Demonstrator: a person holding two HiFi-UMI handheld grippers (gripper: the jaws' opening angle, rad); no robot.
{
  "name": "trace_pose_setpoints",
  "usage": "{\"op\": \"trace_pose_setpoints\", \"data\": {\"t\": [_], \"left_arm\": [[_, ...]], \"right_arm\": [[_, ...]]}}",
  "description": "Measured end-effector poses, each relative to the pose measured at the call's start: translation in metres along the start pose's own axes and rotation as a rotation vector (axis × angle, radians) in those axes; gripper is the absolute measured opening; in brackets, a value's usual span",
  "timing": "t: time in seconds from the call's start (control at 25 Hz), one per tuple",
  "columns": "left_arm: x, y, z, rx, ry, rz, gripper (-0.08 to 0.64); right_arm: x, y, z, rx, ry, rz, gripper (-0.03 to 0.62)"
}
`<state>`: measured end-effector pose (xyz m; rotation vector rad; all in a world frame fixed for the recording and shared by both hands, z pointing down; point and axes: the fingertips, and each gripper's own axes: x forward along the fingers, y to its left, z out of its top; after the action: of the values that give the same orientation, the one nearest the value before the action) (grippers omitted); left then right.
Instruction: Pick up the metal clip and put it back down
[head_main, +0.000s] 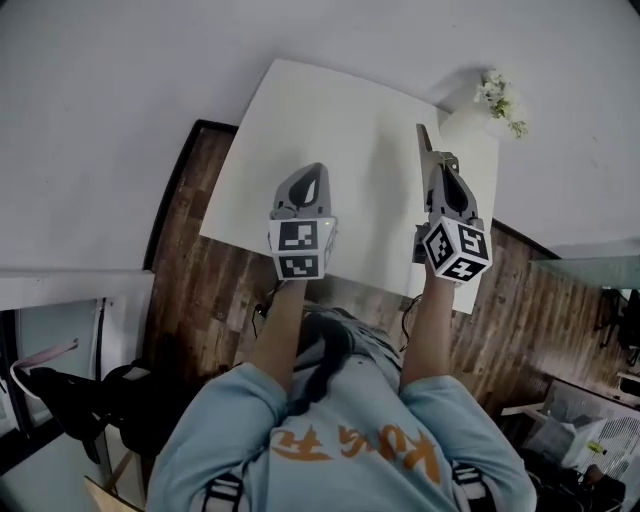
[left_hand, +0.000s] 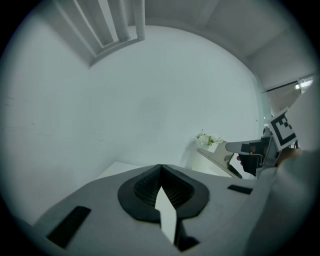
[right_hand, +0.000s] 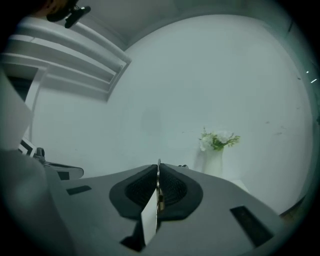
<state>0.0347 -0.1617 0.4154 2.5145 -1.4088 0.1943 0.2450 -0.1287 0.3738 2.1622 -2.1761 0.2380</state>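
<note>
The metal clip (head_main: 423, 139) is a flat silver piece, held in the air above the white table (head_main: 330, 130). My right gripper (head_main: 437, 162) is shut on it, and the clip sticks out forward past the jaws. In the right gripper view only its thin edge (right_hand: 158, 173) shows, pinched between the dark pads. The left gripper view shows the clip (left_hand: 218, 161) from the side, slanting down from the right gripper (left_hand: 250, 150). My left gripper (head_main: 317, 172) hovers over the table's near left part. Its jaws (left_hand: 161, 168) are shut with nothing between them.
A white vase with small white flowers (head_main: 497, 97) stands at the table's far right corner, also visible as the vase (right_hand: 216, 150) ahead of the right gripper. Dark wooden floor (head_main: 190, 270) surrounds the table. A white wall rises behind it.
</note>
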Motion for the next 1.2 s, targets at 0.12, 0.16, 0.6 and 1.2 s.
{"op": "trace_pose_setpoints", "data": {"t": [0.12, 0.16, 0.6, 1.2], "left_arm": [[-0.015, -0.017, 0.007, 0.024, -0.023, -0.006, 0.020], [-0.018, -0.021, 0.008, 0.030, -0.026, -0.007, 0.020], [-0.037, -0.020, -0.023, 0.061, 0.056, 0.033, 0.020], [-0.043, 0.056, -0.108, -0.012, 0.236, 0.188, 0.020]], "right_arm": [[-0.029, -0.016, 0.003, 0.015, -0.024, -0.025, 0.025], [-0.035, -0.019, 0.004, 0.019, -0.030, -0.028, 0.025], [-0.026, 0.001, -0.032, 0.084, 0.019, 0.057, 0.025], [0.043, 0.086, -0.142, 0.160, 0.248, 0.262, 0.026]]}}
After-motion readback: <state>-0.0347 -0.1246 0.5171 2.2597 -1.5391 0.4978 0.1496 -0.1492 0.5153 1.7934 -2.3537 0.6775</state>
